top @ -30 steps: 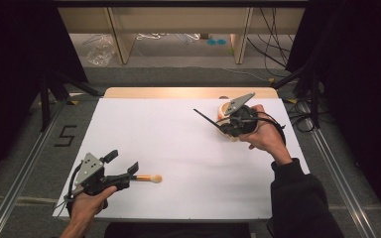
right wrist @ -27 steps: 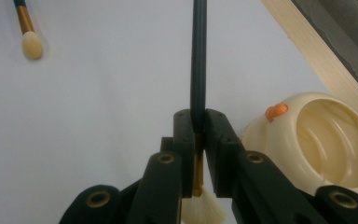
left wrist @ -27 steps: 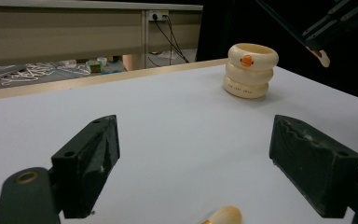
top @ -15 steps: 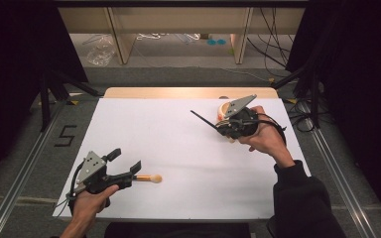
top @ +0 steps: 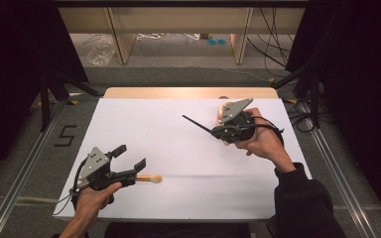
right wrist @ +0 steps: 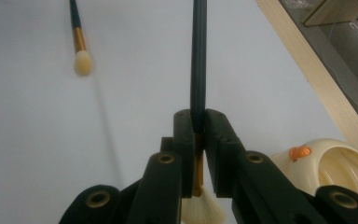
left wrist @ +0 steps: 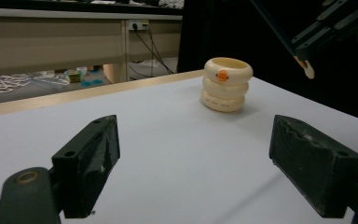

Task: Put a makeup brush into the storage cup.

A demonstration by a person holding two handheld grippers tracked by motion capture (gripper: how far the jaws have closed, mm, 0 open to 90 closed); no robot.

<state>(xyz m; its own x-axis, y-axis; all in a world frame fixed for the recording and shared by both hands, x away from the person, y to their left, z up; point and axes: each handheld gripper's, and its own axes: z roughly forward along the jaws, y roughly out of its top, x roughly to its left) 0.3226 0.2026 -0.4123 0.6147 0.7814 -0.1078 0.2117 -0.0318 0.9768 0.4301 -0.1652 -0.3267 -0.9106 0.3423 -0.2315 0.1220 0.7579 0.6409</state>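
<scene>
The right tongs [top: 213, 130], clamped on a dark-handled brush [right wrist: 198, 60] near the cream holder [left wrist: 227, 84] at the worktop's [top: 188, 148] far right, should upend it bristles-up over the holder's mouth, while the left tongs [top: 129, 159] stand open by another brush [top: 149, 178].

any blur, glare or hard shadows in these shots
High view: even light on the white table, dark surround, no glare. Left gripper view: the jaws close up are soft, the cream holder sharper with a faint shadow. Right gripper view: the right gripper clamps a brush, its bristles blurred; the other brush casts a thin shadow.
</scene>
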